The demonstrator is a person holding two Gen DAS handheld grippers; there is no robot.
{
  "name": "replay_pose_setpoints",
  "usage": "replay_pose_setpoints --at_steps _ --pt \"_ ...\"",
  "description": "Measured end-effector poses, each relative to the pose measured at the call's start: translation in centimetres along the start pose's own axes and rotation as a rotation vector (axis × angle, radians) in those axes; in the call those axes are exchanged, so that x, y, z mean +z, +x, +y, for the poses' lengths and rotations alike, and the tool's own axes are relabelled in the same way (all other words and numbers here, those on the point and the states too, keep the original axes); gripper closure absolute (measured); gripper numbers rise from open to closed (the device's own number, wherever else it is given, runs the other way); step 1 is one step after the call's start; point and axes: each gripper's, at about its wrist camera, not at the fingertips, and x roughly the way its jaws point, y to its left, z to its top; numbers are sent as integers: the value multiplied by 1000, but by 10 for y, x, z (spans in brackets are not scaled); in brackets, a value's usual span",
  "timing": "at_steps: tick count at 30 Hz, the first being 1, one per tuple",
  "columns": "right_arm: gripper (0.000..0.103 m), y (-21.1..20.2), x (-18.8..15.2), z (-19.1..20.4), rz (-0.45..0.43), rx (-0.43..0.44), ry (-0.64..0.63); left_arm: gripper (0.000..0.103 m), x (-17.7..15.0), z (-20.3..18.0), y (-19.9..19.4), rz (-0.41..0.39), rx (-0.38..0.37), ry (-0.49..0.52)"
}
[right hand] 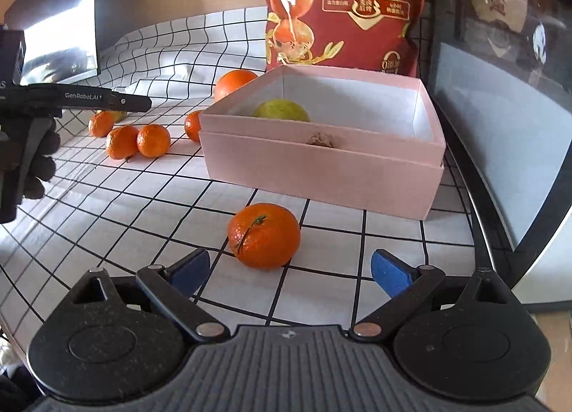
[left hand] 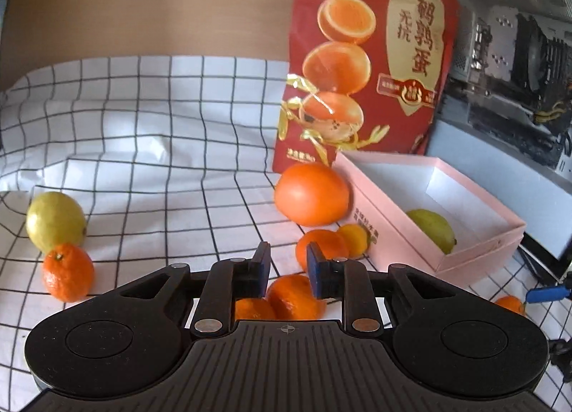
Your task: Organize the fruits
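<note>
Left tool (left hand: 287,263) nearly closed, empty; right tool (right hand: 290,271) spread wide.

Both wrist views low, sharing pink box (left hand: 475,254).

White cloth with black grid (left hand: 150,133) covers the table, rumpled toward its far edge. Tan wall (left hand: 143,8) behind. Glass-sided computer case (left hand: 511,65) stands along the right edge. Daylight glare falls across the cloth.

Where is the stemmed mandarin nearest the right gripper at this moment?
In the right wrist view, the stemmed mandarin sits on the checked cloth just ahead of the open right gripper, apart from the pink box behind it.
</note>
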Motion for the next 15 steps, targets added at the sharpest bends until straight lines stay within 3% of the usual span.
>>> replay_pose_setpoints --at_steps 2,7,10,15 --pt "5 1 0 -2 9 9 15 78 -4 -7 6 34 -11 41" --pt "5 2 0 -2 11 11 21 58 -15 -34 4 52 -7 211" --pt "5 2 0 0 4 4 17 58 -18 -41 -2 48 -44 263" --pt "5 3 0 2 8 -1 7 58 -22 -44 4 33 9 341"
